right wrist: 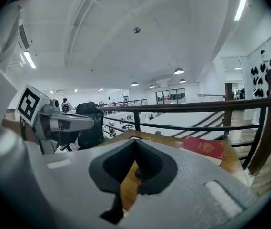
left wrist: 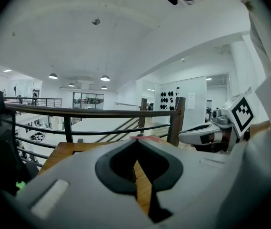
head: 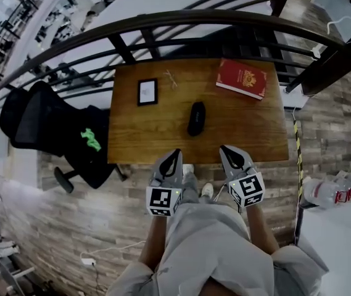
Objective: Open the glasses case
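Note:
The black glasses case (head: 196, 118) lies shut near the middle of the wooden table (head: 150, 137). In the right gripper view a sliver of the case (right wrist: 138, 173) shows through the gap behind the jaws. My left gripper (head: 176, 153) and right gripper (head: 224, 148) hover side by side at the table's near edge, short of the case. Both point toward the table with tips together and nothing between them. The left gripper (left wrist: 136, 141) sees the right one (left wrist: 206, 135) beside it. The right gripper (right wrist: 134, 140) sees the left one (right wrist: 59, 123).
A red book (head: 242, 78) lies at the table's far right, a black-framed tablet (head: 147, 92) at the far left, a pair of thin glasses (head: 171, 78) between them. A dark railing (head: 163, 23) runs behind the table. A black office chair (head: 52, 131) stands to the left.

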